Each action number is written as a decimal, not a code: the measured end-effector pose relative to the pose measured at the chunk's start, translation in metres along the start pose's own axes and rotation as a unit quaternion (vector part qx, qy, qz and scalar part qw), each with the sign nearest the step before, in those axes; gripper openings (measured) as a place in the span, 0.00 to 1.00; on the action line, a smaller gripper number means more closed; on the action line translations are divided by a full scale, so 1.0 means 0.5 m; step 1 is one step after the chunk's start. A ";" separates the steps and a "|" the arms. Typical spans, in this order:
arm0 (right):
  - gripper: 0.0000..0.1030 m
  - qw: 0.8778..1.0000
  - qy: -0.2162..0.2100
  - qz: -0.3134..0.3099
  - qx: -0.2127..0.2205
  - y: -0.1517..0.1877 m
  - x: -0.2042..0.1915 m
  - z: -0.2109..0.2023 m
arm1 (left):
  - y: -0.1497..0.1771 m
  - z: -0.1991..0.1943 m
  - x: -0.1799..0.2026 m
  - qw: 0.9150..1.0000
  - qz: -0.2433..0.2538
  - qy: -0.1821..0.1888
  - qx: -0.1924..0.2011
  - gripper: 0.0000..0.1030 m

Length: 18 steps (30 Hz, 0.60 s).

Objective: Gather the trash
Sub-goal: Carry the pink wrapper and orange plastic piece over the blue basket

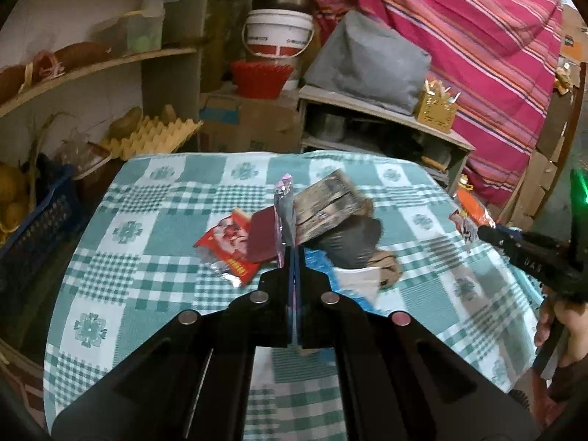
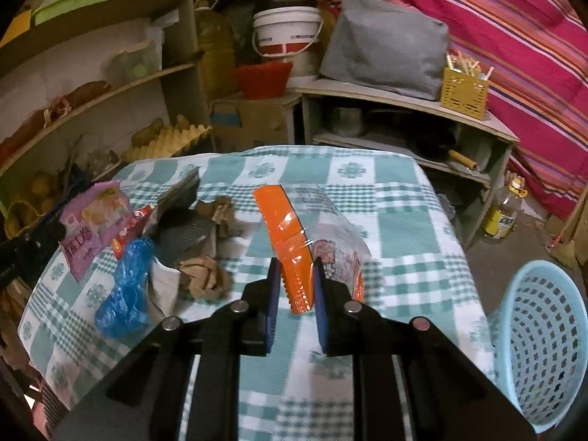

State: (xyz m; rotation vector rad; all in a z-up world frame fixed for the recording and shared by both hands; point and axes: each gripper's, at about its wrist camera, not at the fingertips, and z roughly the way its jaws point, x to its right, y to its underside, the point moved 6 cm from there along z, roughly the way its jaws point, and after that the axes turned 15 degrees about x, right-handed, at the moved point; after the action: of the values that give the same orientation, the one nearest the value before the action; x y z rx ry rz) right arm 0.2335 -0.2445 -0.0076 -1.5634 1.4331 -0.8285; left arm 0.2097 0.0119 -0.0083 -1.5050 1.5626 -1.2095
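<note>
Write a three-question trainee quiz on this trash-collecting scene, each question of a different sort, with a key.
1. True or false: the right gripper holds an orange wrapper.
2. What does the left gripper pinch? A) pink wrapper B) blue bag C) crumpled paper
3. Fill in: the light blue basket stands off the table's ____ side in the right wrist view.

Key: 1 true; 2 A; 3 right
</note>
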 end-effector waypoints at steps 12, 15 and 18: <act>0.17 0.998 0.054 0.042 0.017 0.026 0.196 -0.103 | -0.020 0.015 0.198 0.998 0.036 0.052 0.009 0.00; 0.17 0.996 0.073 0.047 0.019 0.033 0.252 -0.131 | -0.011 0.036 0.268 0.996 0.044 0.071 0.003 0.00; 0.17 0.993 0.099 0.059 0.022 0.046 0.329 -0.169 | 0.002 0.054 0.338 0.994 0.057 0.091 -0.002 0.00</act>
State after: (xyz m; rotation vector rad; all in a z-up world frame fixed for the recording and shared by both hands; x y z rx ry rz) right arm 0.1697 -0.4192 -0.0028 -1.3793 1.6212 -0.9589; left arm 0.2115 -0.1589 0.0051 -1.3188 1.7450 -1.3082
